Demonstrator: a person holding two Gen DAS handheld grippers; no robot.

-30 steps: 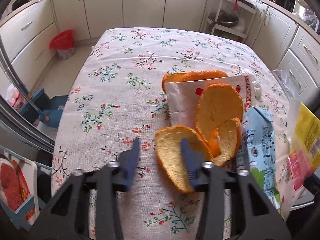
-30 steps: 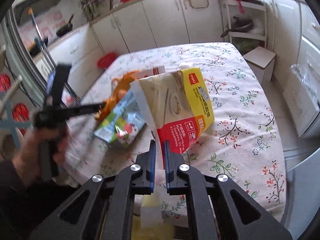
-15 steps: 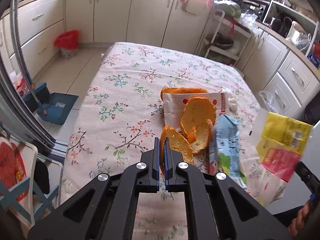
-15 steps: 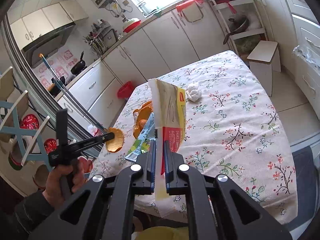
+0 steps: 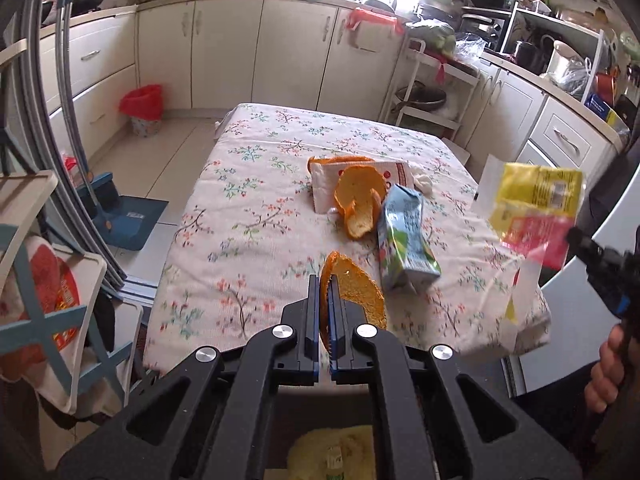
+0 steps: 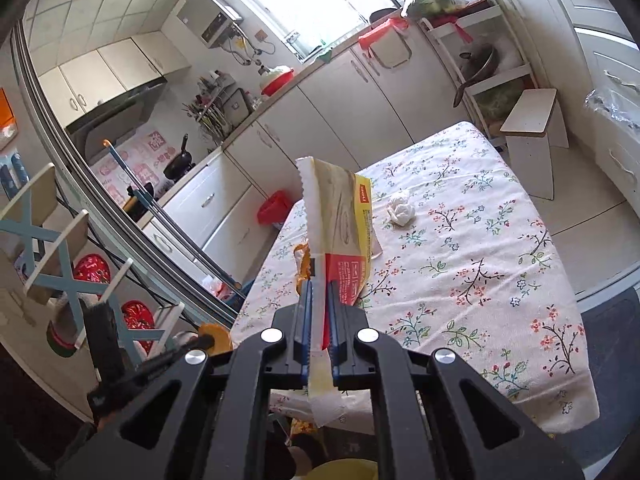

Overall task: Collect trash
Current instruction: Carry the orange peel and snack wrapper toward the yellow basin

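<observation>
My left gripper is shut on a piece of orange peel and holds it in the air off the near edge of the floral table. My right gripper is shut on a yellow and red paper bag, held upright above the table's near corner; the bag also shows in the left wrist view. On the table lie more orange peel, a white wrapper, a blue milk carton and a crumpled tissue.
A red-lined waste bin stands on the floor by the cabinets at far left. A blue dustpan lies left of the table. A white stool stands behind the table. Something yellow lies below my left gripper.
My left gripper shut on the orange peel, lifted it off the table and drew back toward the near edge. My right gripper drew back and up with the paper bag.
</observation>
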